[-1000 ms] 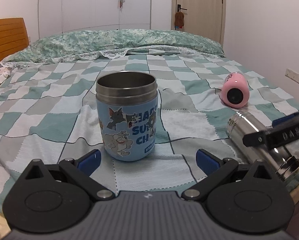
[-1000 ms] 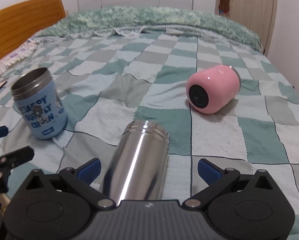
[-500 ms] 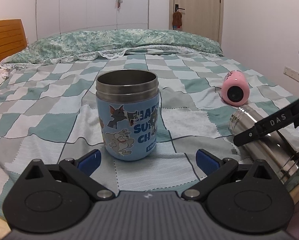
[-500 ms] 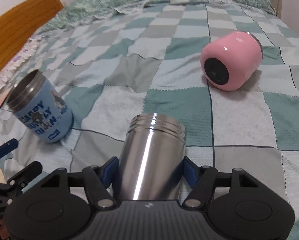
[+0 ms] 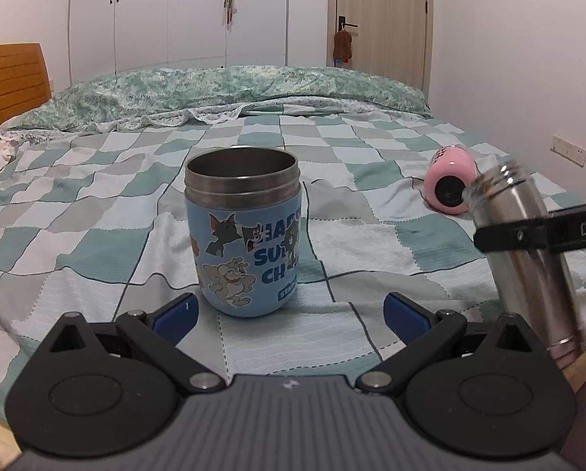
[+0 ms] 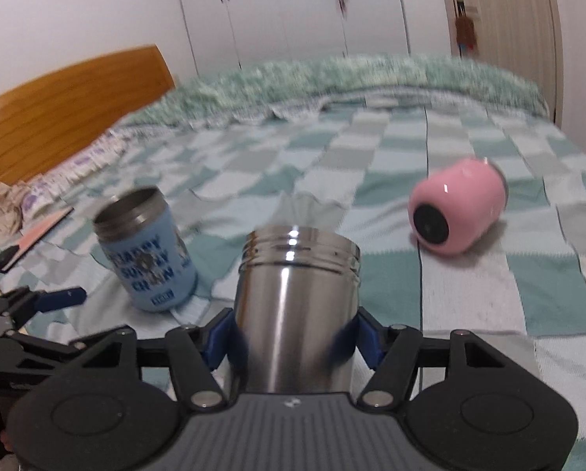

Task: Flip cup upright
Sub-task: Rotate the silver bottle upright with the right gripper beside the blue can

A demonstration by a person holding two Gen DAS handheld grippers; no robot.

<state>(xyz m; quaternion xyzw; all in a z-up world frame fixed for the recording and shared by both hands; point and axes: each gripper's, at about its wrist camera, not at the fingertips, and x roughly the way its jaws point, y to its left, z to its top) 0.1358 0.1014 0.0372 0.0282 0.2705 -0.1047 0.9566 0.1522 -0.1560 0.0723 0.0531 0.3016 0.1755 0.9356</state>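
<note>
Steel cup (image 6: 297, 306) is sitting clamped between the blue pads (image 6: 218, 339) of the right hand-held gripper (image 6: 295, 337), its threaded open mouth pointing away from the camera and up. From the left wrist view the same cup (image 5: 524, 251) is standing almost upright but leaning a little, at the near right edge of the bed (image 5: 97, 251), with a black finger of the right hand-held gripper (image 5: 544, 231) crossing its body. Whether its base is touching the blanket I cannot tell.

Blue cartoon cup (image 5: 244, 231) is standing upright with its mouth open to the ceiling, near the front edge of the bed and just beyond the left hand-held gripper (image 5: 289, 312). That gripper's jaws are standing wide apart and holding nothing, one blue pad (image 5: 175, 316) to each side of the blue cup without touching it. In the right wrist view the blue cup (image 6: 146, 251) is showing to the left of the steel one, apart from it.

Pink cup (image 6: 455, 210) is lying on its side further toward the bed's right edge, its dark round base facing the cameras. Behind the bed a wooden headboard (image 6: 69, 114), white wardrobe doors (image 5: 175, 11) and a door (image 5: 379, 19) are showing.
</note>
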